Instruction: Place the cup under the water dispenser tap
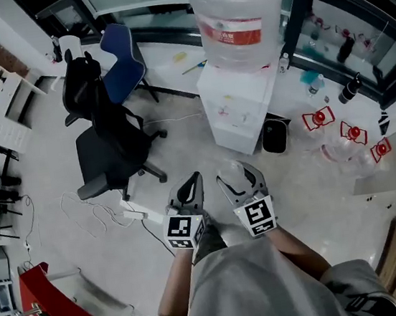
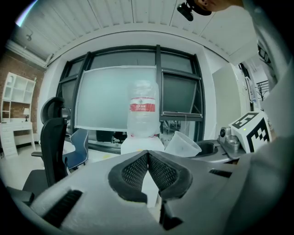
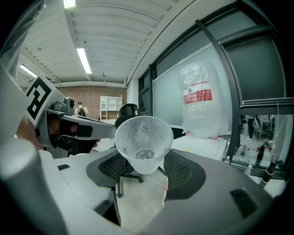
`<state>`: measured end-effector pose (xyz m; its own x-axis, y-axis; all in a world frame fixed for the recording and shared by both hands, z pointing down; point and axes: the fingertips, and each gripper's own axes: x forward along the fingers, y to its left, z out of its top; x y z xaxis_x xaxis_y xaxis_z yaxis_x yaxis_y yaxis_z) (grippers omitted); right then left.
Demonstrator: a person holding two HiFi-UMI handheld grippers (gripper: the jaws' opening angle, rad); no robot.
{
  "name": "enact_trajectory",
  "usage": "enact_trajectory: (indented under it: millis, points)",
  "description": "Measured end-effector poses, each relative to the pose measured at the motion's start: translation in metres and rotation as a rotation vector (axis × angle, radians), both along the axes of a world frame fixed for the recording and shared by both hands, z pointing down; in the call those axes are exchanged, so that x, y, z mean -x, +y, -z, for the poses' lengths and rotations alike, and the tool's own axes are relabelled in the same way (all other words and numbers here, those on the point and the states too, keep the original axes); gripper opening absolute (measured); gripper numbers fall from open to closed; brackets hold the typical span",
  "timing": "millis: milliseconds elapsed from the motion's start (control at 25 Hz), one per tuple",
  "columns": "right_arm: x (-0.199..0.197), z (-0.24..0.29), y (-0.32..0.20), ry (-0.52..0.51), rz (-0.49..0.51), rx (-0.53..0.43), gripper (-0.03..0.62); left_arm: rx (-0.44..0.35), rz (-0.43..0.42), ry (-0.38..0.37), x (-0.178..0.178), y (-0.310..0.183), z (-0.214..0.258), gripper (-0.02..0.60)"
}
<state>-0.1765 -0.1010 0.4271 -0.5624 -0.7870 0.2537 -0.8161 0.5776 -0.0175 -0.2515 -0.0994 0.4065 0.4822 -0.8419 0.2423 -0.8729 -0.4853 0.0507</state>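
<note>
The head view looks steeply down over the left gripper [image 1: 195, 181] and right gripper [image 1: 238, 177] at the water dispenser [image 1: 238, 105], upper centre. Both gripper views face it nearly level, from close behind their jaws.

The left gripper [image 1: 195, 180] and the right gripper [image 1: 239, 177] are smooth, light grey moulded shells that narrow toward their far tips. Each carries at its near end a white cube printed with black square markers, one on the left [image 1: 184, 231] and one on the right [image 1: 259, 214]. Inside each shell sit curved black pads with a fine mesh texture [image 2: 135, 172] [image 3: 180, 170], and dark rectangular slots [image 2: 64, 206] [image 3: 243, 202] are cut into the outer flanks. The person wears a loose, plain grey fabric garment [image 1: 258, 283].
</note>
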Motion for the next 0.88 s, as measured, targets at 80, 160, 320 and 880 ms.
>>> enact_trajectory:
  millis: [80,160,320,880]
  points:
    - [0.015,-0.001,-0.009,0.006,-0.032,0.002,0.256,0.005,-0.034,0.006,0.013,-0.012,-0.002,0.009]
    - [0.03,-0.001,-0.017,0.013,-0.065,0.004,0.256,-0.003,-0.07,0.015,0.028,-0.024,-0.002,0.009]
    - [0.054,-0.002,-0.034,0.027,-0.141,0.013,0.256,-0.004,-0.147,0.025,0.051,-0.047,-0.001,0.009]
    - [0.091,-0.018,-0.075,0.087,-0.332,0.046,0.256,0.058,-0.332,0.063,0.087,-0.104,-0.026,0.009]
